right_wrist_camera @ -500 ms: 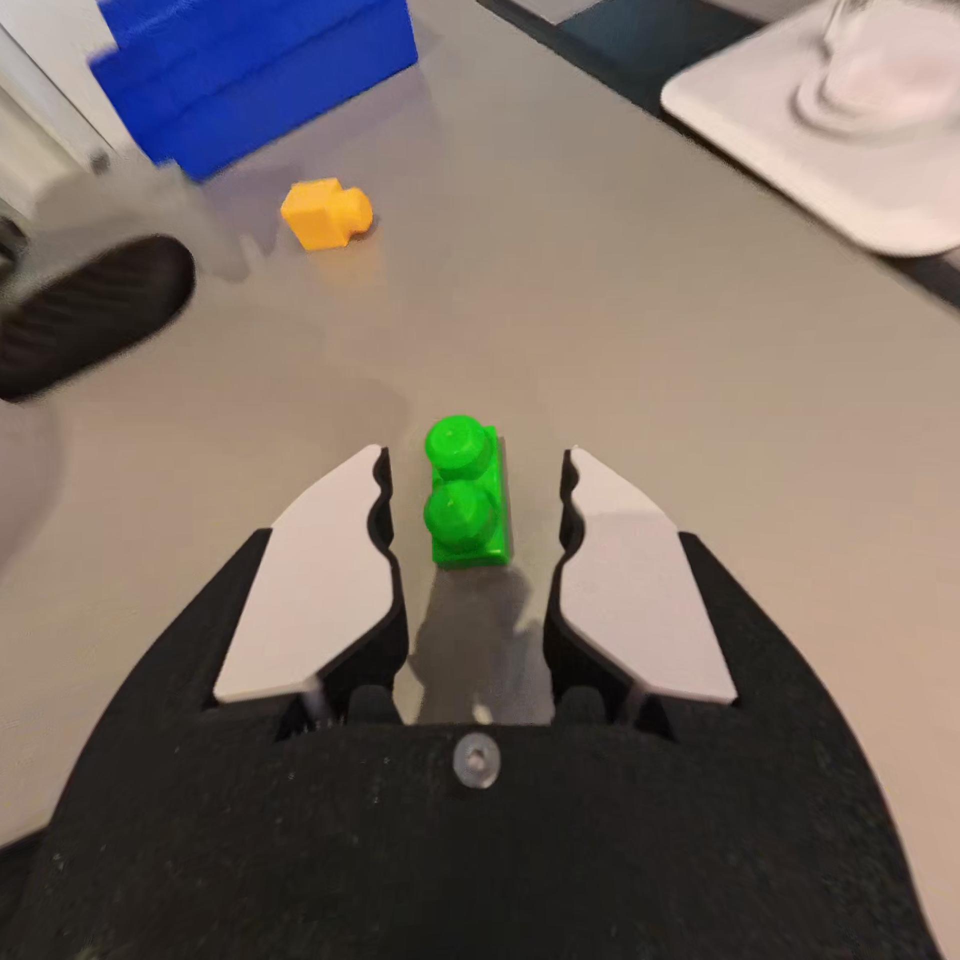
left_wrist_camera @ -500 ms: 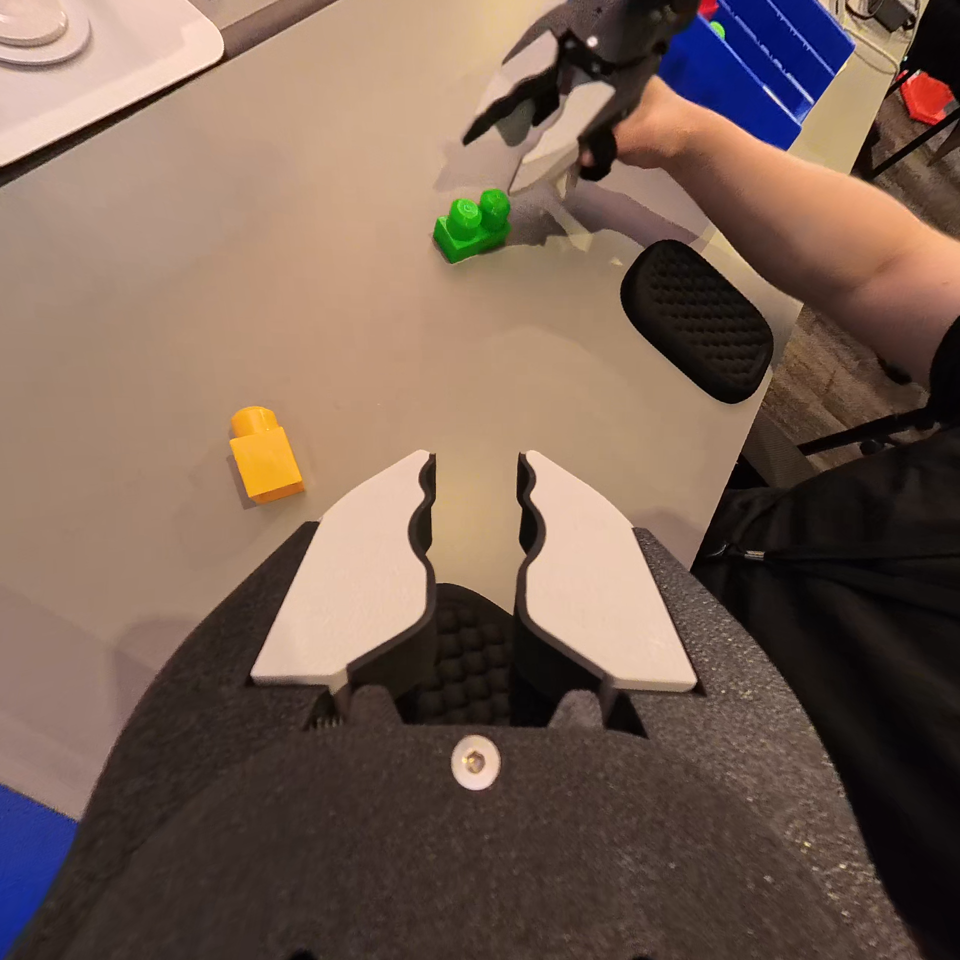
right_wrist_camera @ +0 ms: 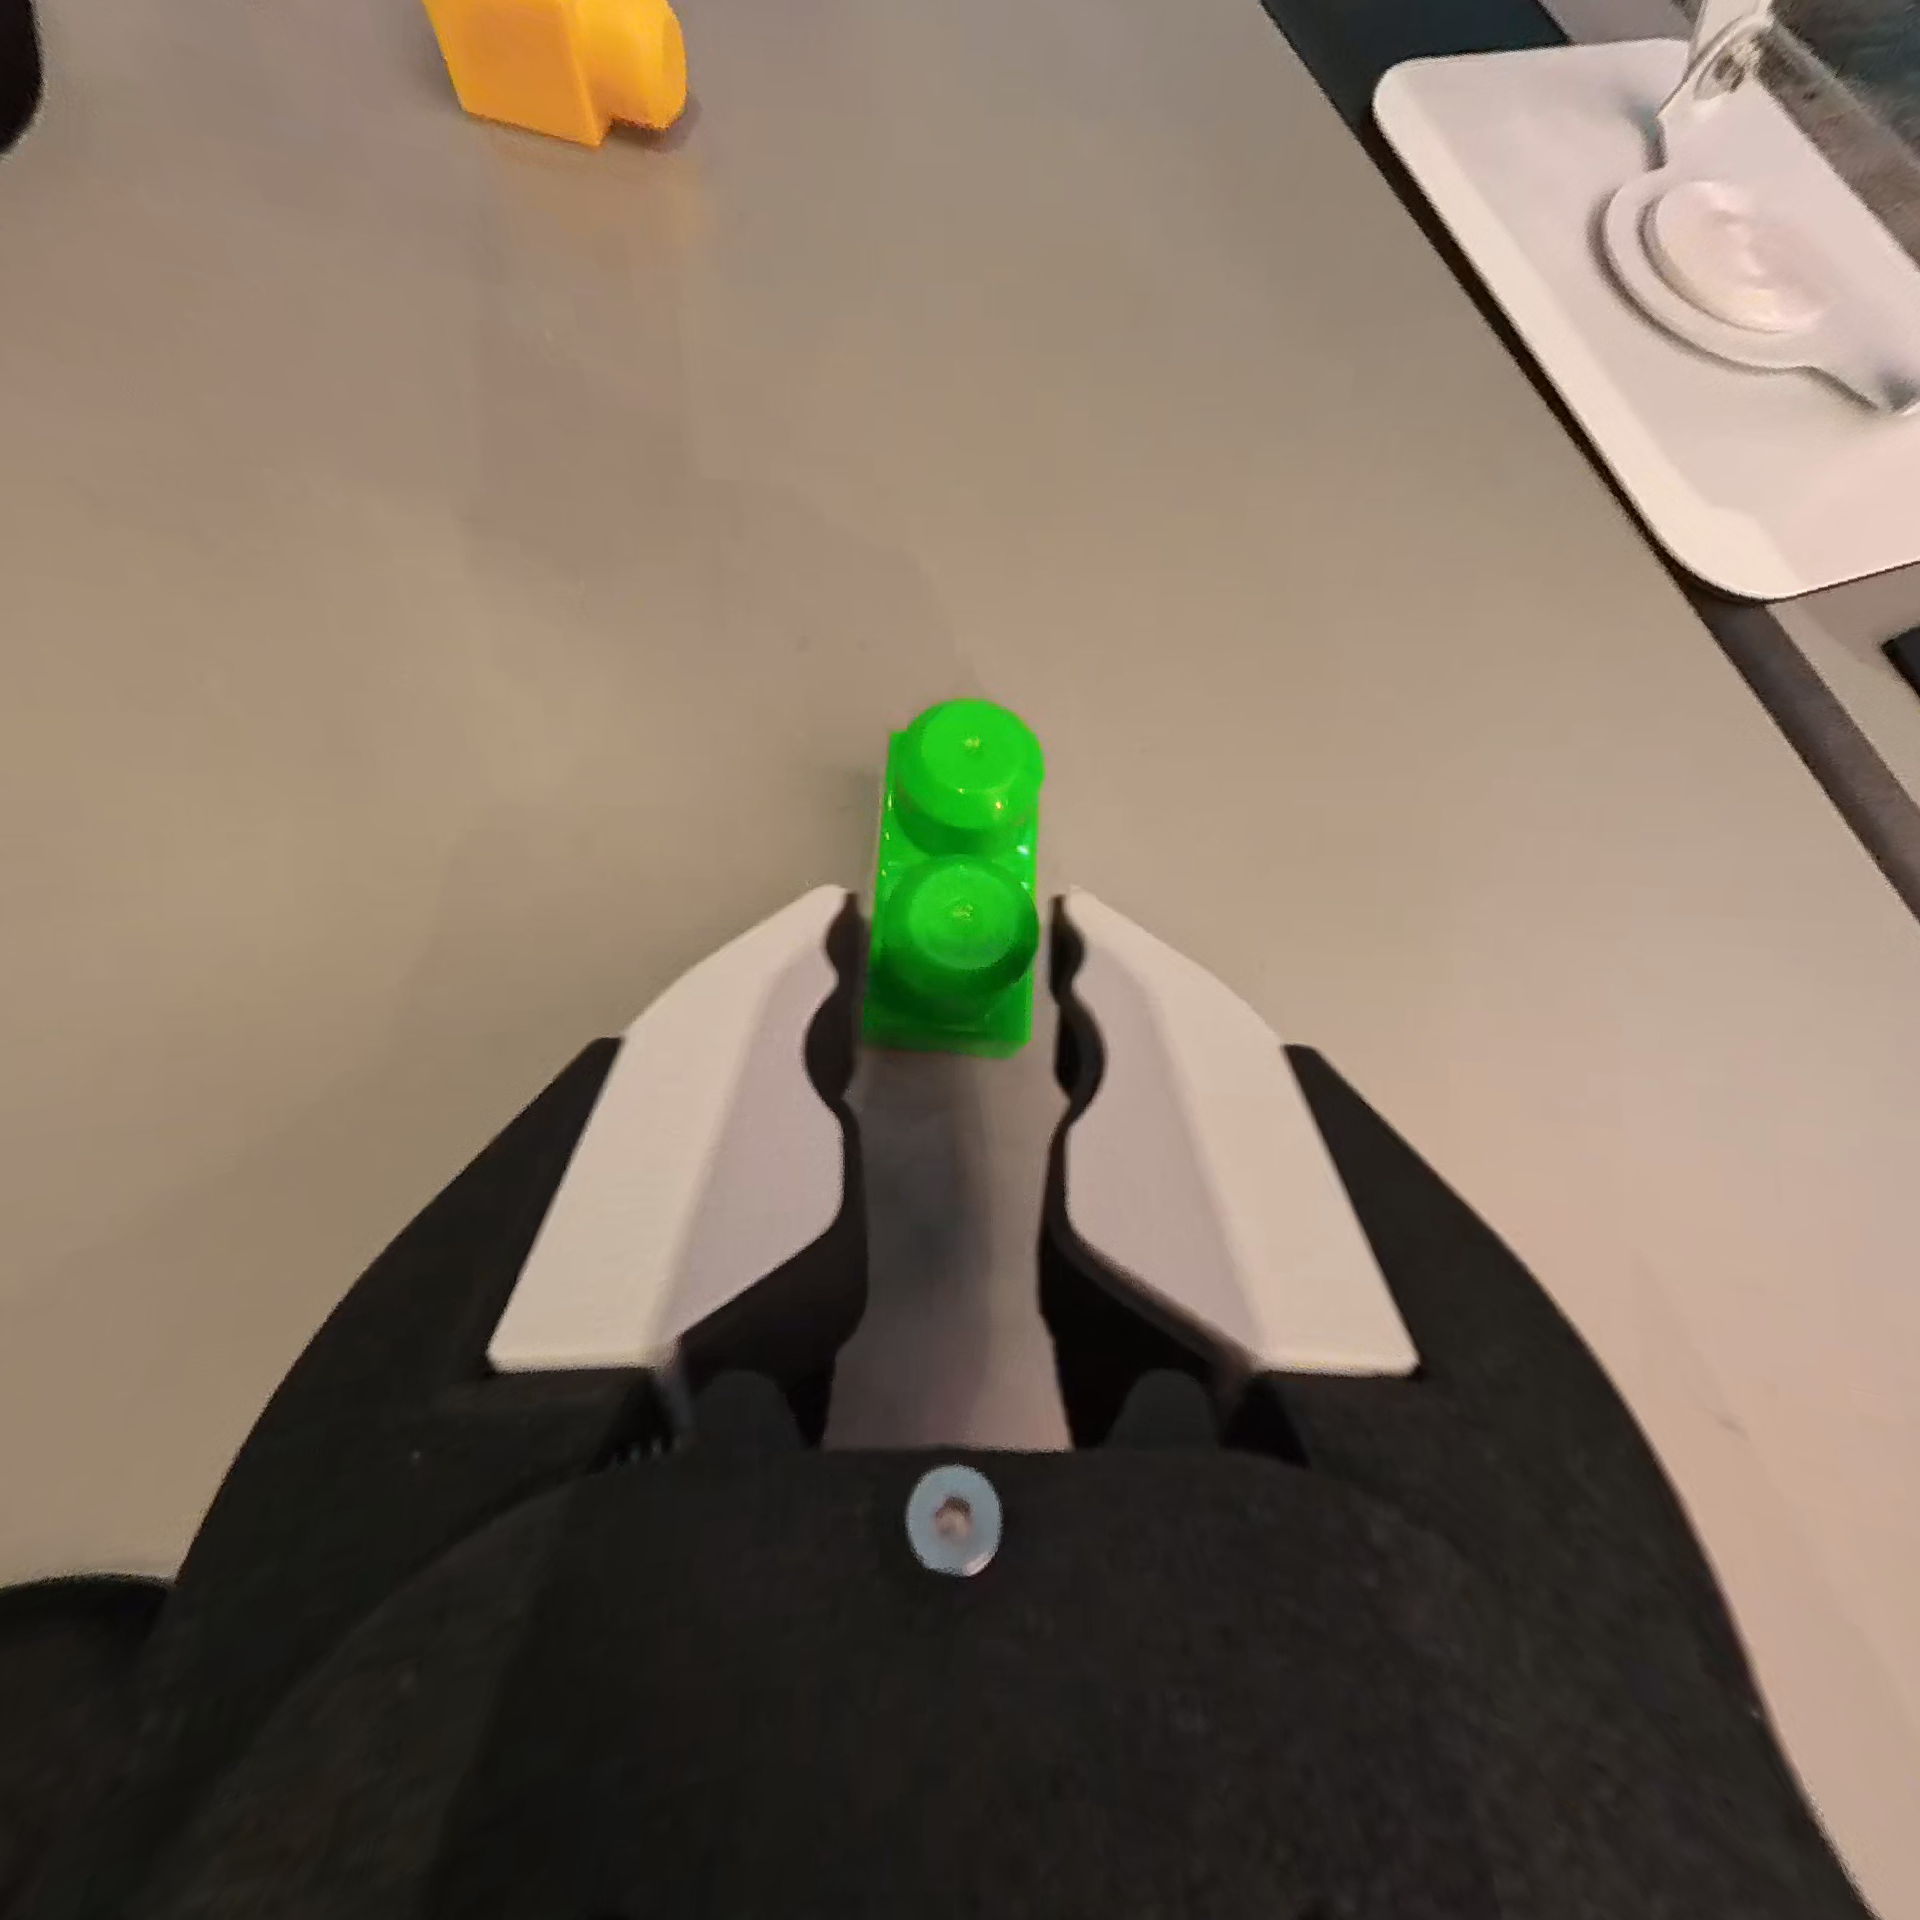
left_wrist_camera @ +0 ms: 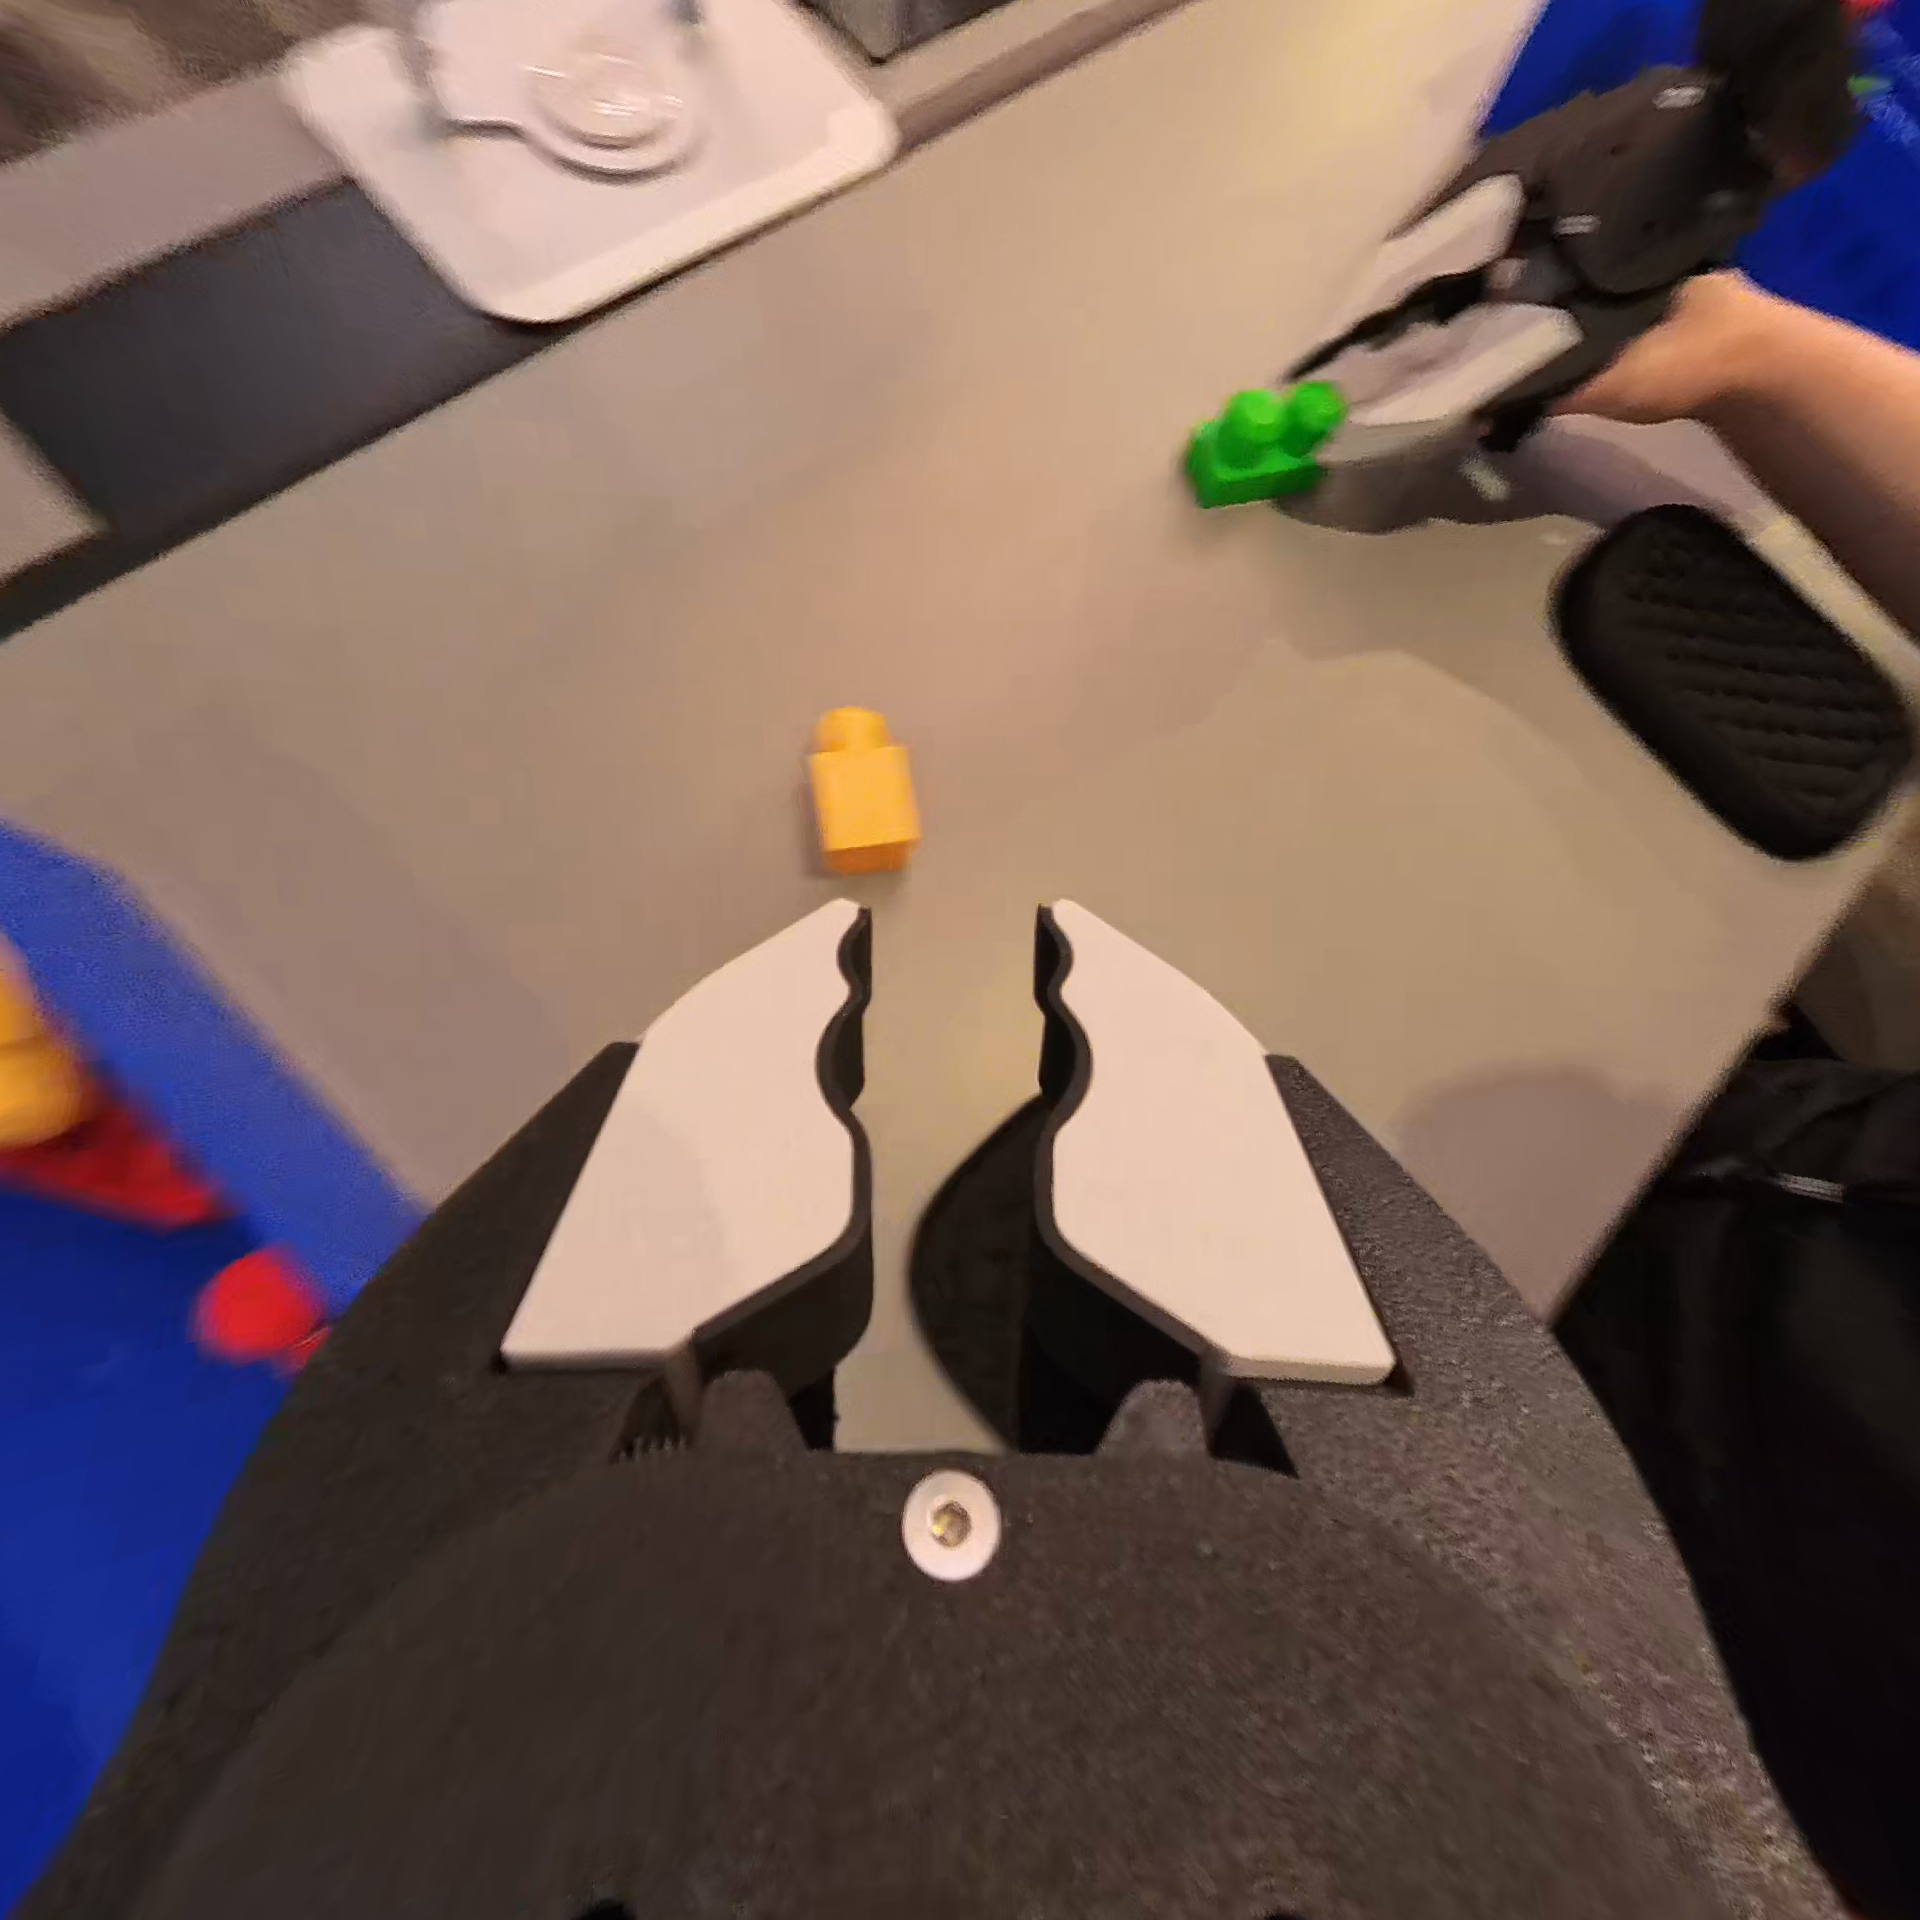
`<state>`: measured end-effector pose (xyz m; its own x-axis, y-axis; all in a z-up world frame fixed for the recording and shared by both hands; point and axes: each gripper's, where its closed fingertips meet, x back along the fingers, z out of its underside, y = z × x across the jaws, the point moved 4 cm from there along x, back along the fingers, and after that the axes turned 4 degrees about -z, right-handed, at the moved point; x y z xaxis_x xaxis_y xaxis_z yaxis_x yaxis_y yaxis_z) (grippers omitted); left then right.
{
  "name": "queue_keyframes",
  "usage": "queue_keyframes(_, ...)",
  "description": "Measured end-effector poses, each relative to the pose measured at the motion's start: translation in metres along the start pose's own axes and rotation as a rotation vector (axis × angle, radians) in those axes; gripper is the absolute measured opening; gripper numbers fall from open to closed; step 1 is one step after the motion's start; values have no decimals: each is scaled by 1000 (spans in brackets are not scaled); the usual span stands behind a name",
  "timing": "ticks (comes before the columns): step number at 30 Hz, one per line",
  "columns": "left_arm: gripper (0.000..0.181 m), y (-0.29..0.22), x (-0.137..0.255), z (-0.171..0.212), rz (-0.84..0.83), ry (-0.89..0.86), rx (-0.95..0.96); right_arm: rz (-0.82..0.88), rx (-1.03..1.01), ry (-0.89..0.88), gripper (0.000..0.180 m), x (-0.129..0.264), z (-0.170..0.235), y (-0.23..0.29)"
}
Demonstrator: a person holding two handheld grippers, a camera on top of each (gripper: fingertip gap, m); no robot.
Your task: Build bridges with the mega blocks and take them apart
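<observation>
A green two-stud block (right_wrist_camera: pixel 956 894) stands on the grey table (right_wrist_camera: pixel 416 520). My right gripper (right_wrist_camera: pixel 956 904) has its jaws closed in on the block's near half, pads against its sides. In the left wrist view the green block (left_wrist_camera: pixel 1257 442) sits at the tip of the right gripper (left_wrist_camera: pixel 1340 416), far right. A yellow one-stud block (left_wrist_camera: pixel 862 805) lies on its side just ahead of my left gripper (left_wrist_camera: pixel 953 914), which is open and empty. The yellow block also shows in the right wrist view (right_wrist_camera: pixel 561 62), far left.
A blue bin (left_wrist_camera: pixel 114 997) with yellow and red blocks is at the left. A white tray (left_wrist_camera: pixel 727 177) holding a clear glass item sits at the back. A black textured pad (left_wrist_camera: pixel 1725 675) lies near the table's right edge. A person's forearm holds the right gripper. Left tips to right tips: about 35 centimetres. From the left gripper's tips to the yellow one-stud block (left_wrist_camera: pixel 862 805) is close to 15 centimetres.
My right gripper moved down and forward and its jaws narrowed onto the green block. My left gripper swung left, so the yellow block now lies just ahead of its fingertips.
</observation>
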<state>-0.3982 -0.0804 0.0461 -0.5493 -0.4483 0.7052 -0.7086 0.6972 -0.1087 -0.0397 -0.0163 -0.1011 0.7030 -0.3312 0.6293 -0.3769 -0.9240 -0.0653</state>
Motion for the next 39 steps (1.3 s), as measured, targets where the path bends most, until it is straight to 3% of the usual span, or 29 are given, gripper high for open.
queue_keyframes(2, 37, 34, 21, 4, -155, -23, -16, -3, -8, -46, 54, 3, -8, 5)
queue_keyframes(6, 44, 122, 82, 14, -538, -80, 1, 12, 17, -144, 56, 18, -32, 17)
queue_keyframes(9, 46, 180, 98, 36, -650, -4, 71, 15, 12, -162, 56, 25, -45, 25)
queue_keyframes(13, 44, 235, 72, 57, -713, 117, 87, -31, -11, -196, 56, 29, -61, 40)
queue_keyframes(17, 42, 274, 28, 68, -651, 179, 417, -41, -14, -205, 56, 32, -70, 59)
queue_keyframes(20, 35, 303, 9, 68, -700, 160, 600, -44, -8, -207, 57, 34, -72, 73)
queue_keyframes(24, 42, 323, -2, 74, -672, 185, 823, -45, -3, -201, 58, 35, -69, 85)
queue_keyframes(28, 43, 330, -2, 66, -581, 63, 1054, -62, -10, -208, 58, 33, -62, 92)
queue_keyframes(32, 48, 337, -3, 72, -644, 83, 1130, -72, -6, -214, 58, 35, -57, 95)
queue_keyframes(34, 62, 339, -8, 79, -686, 165, 1135, -75, -3, -221, 58, 39, -56, 97)
queue_keyframes(39, 67, 341, -26, 82, -702, 214, 1185, -86, -8, -244, 57, 45, -52, 101)
